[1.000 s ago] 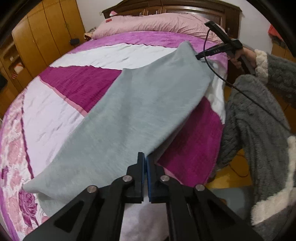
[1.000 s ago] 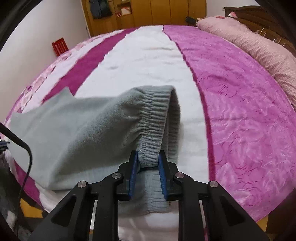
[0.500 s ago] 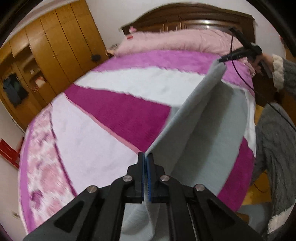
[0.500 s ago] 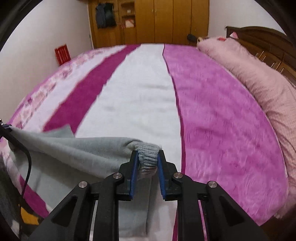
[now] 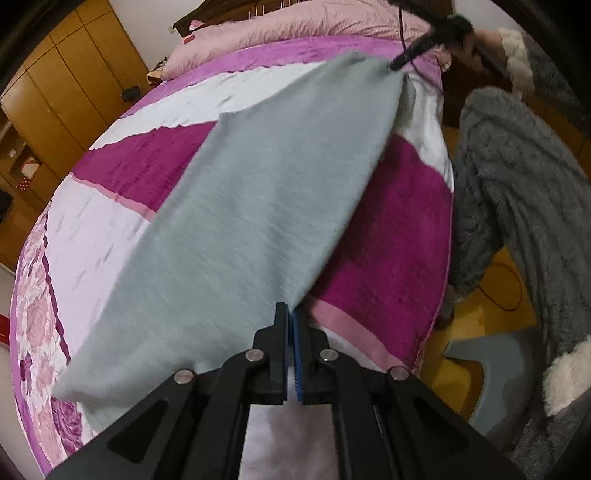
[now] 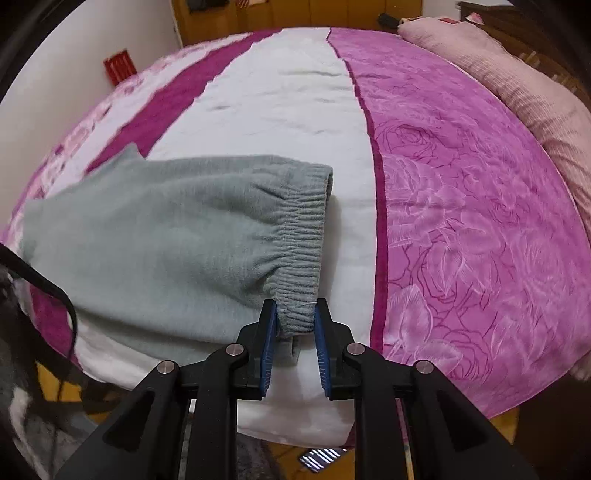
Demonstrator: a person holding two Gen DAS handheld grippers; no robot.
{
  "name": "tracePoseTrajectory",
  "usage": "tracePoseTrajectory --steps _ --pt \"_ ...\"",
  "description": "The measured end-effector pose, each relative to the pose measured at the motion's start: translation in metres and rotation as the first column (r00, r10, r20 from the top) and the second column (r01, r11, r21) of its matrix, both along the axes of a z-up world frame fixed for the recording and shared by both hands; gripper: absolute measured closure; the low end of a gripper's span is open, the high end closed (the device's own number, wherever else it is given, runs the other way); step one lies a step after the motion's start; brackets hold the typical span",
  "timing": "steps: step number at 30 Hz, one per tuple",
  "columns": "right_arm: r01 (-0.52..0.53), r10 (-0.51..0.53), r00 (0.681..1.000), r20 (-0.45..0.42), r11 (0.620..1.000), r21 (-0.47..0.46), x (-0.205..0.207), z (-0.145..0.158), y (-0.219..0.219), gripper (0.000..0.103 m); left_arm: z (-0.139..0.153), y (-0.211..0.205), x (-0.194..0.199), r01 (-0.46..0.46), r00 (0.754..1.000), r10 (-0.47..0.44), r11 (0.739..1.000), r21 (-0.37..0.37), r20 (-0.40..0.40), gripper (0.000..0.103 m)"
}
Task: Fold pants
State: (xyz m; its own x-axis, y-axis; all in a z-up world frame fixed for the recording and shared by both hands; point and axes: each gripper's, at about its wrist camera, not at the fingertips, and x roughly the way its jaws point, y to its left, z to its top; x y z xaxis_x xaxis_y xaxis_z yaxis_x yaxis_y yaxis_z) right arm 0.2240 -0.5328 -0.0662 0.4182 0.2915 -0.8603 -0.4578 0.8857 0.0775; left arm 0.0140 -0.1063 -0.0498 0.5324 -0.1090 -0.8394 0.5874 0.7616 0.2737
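Note:
Grey fleece pants (image 5: 251,206) lie spread across the bed, stretched between both grippers. My left gripper (image 5: 290,314) is shut on the thin edge of the leg end at the near side of the bed. My right gripper (image 6: 295,314) is shut on the gathered elastic waistband (image 6: 301,236), with the band pinched between its blue pads. In the left wrist view the right gripper (image 5: 397,64) shows far off at the waist corner, held by a hand in a grey fluffy sleeve. The pants (image 6: 147,236) rest flat on the white stripe in the right wrist view.
The bed cover (image 5: 110,229) has white, magenta and pink floral stripes. Pink pillows (image 5: 295,26) lie by the wooden headboard. Wooden wardrobes (image 5: 62,85) stand beyond the bed. A grey stool (image 5: 491,354) sits on the yellow floor beside the person's grey robe (image 5: 535,184).
Half a second ago the pants were lifted up off the bed and hanging between the grippers. Now both grippers have come down and the pants lie spread flat again.

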Motion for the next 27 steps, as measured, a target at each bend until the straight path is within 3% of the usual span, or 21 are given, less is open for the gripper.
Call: tracePoseTrajectory --steps 3,6,11,14,17,19,21,25,27 --pt "0.002 -0.002 1.000 -0.002 1.000 0.021 -0.003 0.012 -0.002 0.085 0.009 0.006 0.003 -0.020 1.000 0.021 0.999 -0.031 0.003 0.101" --pt "0.010 -0.009 1.000 -0.024 0.998 0.058 -0.004 0.019 -0.006 0.085 0.018 0.013 0.004 -0.031 0.999 0.032 0.999 -0.015 0.036 0.101" --pt "0.015 -0.011 0.991 -0.132 0.999 0.030 -0.003 -0.001 0.000 0.084 0.016 0.015 0.007 -0.061 0.997 0.061 0.998 -0.002 0.045 0.101" --pt "0.035 -0.032 0.993 -0.111 0.999 0.027 -0.004 0.001 0.001 0.083 0.009 0.011 0.006 -0.058 0.997 0.057 0.998 0.019 0.044 0.101" --pt "-0.008 -0.001 0.996 -0.084 0.994 -0.107 -0.005 -0.010 0.016 0.068 -0.002 0.004 0.005 -0.062 0.997 0.059 0.997 0.053 0.056 0.100" --pt "-0.038 0.032 0.999 -0.041 0.984 -0.174 -0.010 -0.011 0.027 0.068 -0.003 0.002 0.005 -0.083 0.995 0.080 0.995 0.049 0.056 0.100" --pt "-0.018 0.016 1.000 -0.009 0.984 -0.176 -0.014 -0.003 0.025 0.067 0.004 0.006 0.004 -0.099 0.994 0.099 0.995 0.009 0.039 0.096" --pt "0.056 -0.048 0.997 0.066 0.991 -0.123 -0.023 0.023 0.018 0.063 0.032 0.030 -0.003 -0.155 0.988 0.157 0.982 -0.105 0.002 0.060" --pt "0.082 -0.069 0.990 0.121 0.991 -0.109 -0.028 0.041 0.018 0.056 0.050 0.046 -0.006 -0.182 0.983 0.183 0.972 -0.148 -0.006 0.058"
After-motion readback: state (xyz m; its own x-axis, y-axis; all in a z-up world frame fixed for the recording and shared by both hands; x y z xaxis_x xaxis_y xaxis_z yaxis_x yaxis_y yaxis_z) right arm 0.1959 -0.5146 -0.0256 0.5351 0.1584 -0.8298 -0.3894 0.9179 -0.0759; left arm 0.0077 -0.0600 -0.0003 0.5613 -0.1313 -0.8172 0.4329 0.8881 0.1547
